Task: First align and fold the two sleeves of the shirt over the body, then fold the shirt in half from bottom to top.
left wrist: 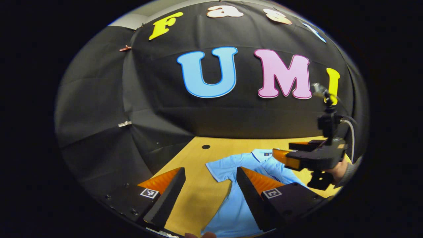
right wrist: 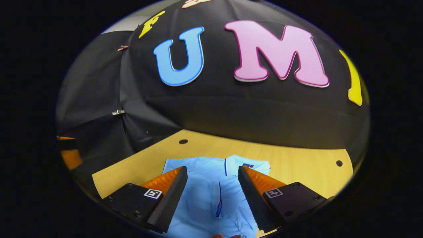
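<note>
Shirt [left wrist: 231,198]: light blue, lies flat on the desk [left wrist: 195,198], collar toward the far edge by the booth wall; one short sleeve [left wrist: 219,170] spread out sideways.
Left gripper [left wrist: 210,195]: wide open, holds nothing, hovers above that sleeve's side of the shirt.
Right gripper [right wrist: 212,195]: wide open, holds nothing, above the shirt's chest, collar [right wrist: 244,163] just beyond the fingertips.
Other sleeve: possibly already lying over the body; the right gripper view is too distorted to be sure.
Risk: pinching both fabric layers would drag the whole shirt askew.
Risk: uneven grips would leave the sleeves misaligned.
</note>
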Available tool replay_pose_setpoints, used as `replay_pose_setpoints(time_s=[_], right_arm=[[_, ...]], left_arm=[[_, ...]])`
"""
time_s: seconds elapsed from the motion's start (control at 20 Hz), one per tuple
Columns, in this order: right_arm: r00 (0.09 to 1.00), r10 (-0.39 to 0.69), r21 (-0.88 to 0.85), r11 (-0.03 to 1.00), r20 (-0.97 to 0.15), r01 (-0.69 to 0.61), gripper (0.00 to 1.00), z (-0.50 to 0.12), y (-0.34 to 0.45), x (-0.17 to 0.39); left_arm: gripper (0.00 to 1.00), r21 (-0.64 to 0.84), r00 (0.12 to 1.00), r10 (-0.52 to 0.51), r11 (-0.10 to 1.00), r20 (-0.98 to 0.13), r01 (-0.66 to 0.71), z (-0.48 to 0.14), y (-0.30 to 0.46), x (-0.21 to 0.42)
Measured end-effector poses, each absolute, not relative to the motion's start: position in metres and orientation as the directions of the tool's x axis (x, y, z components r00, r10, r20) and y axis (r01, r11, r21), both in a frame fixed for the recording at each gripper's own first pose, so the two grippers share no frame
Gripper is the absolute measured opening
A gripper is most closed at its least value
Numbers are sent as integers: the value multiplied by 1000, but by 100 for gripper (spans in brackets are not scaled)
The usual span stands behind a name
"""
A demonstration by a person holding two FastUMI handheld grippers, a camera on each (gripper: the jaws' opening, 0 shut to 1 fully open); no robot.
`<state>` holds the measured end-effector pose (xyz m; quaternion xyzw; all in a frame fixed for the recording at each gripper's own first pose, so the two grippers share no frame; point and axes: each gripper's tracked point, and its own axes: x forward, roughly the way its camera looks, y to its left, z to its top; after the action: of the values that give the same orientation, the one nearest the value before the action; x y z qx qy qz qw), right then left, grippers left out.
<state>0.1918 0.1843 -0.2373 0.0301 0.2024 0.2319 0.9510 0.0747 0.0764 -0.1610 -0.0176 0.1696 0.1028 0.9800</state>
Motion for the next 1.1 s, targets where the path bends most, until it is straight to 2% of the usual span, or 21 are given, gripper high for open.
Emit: replay_pose_setpoints(time_s=[0.25, 0.55, 0.8, 1.1], right_arm=[[848, 436, 136, 900, -302, -415, 96, -192, 138, 160], [862, 384, 129, 923, -331, -362, 95, -193, 91, 117], [865, 335, 122, 942, -372, -312, 96, -204, 63, 94], [875, 281, 120, 960, -395, -254, 96, -214, 37, 97]], left_arm=[[99, -38, 906, 101, 991, -411, -127, -216, 67, 160], [99, -67, 799, 110, 981, -591, -185, -312, 95, 250], [99, -84, 673, 157, 947, -723, -311, -382, 129, 282], [99, -69, 616, 173, 935, -768, -348, -410, 146, 305]])
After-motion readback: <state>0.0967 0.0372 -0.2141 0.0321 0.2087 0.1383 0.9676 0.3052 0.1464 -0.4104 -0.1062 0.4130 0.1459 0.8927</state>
